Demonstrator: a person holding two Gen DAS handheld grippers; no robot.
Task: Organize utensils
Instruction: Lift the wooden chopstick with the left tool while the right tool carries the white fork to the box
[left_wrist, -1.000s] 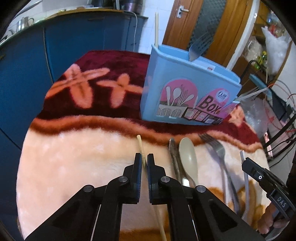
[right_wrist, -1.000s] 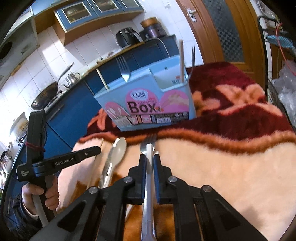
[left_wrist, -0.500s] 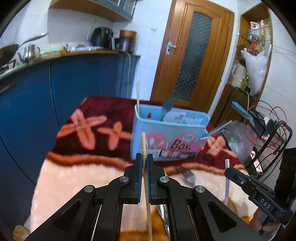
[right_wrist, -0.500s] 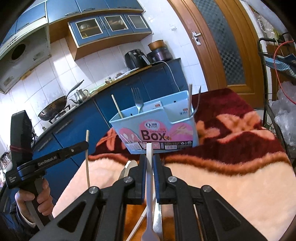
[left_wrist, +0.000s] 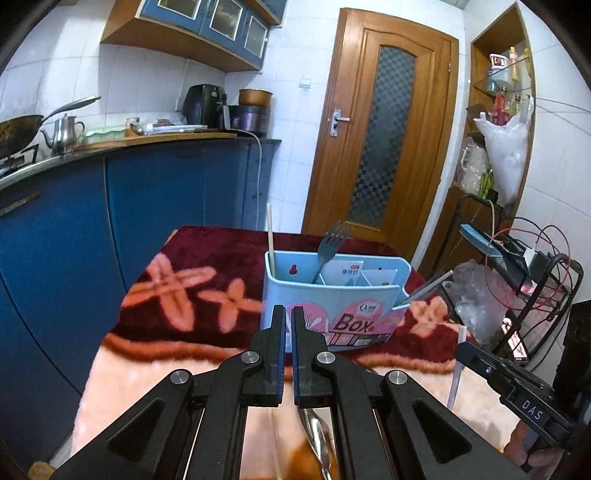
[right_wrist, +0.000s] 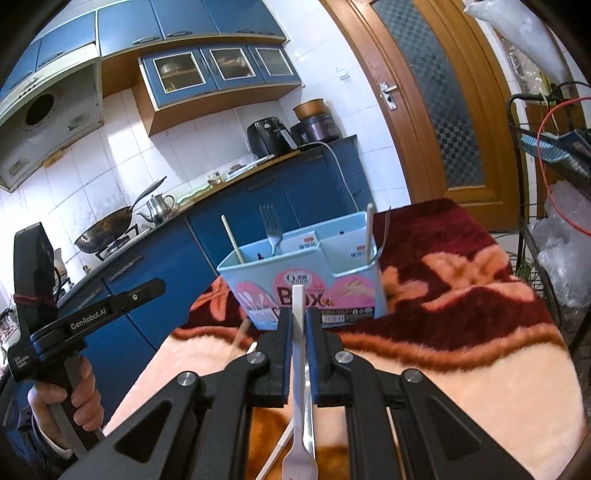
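Note:
A light blue utensil box (left_wrist: 332, 295) with pink labels stands on the blanket, holding a fork (left_wrist: 328, 251) and a chopstick (left_wrist: 270, 236). My left gripper (left_wrist: 287, 308) hovers in front of the box, raised above the blanket. Its pads are shut and no chopstick shows between them. In the right wrist view a blurred brown stick (right_wrist: 239, 334) lies low near the box's left corner, away from the left gripper's fingers (right_wrist: 147, 290). My right gripper (right_wrist: 299, 312) is shut on a silver fork (right_wrist: 298, 406), handle toward the box (right_wrist: 306, 280), tines toward the camera.
A plush red and peach blanket (left_wrist: 177, 295) covers the table. A metal utensil (left_wrist: 317, 435) lies under the left gripper and a white stick (right_wrist: 275, 452) under the right one. Blue cabinets (left_wrist: 147, 206) stand on the left. A wire rack (left_wrist: 535, 295) with bags stands right.
Both grippers rose and tilted up from the blanket. The right one lifted the fork. The chopstick seen between the left pads half a second ago no longer shows there.

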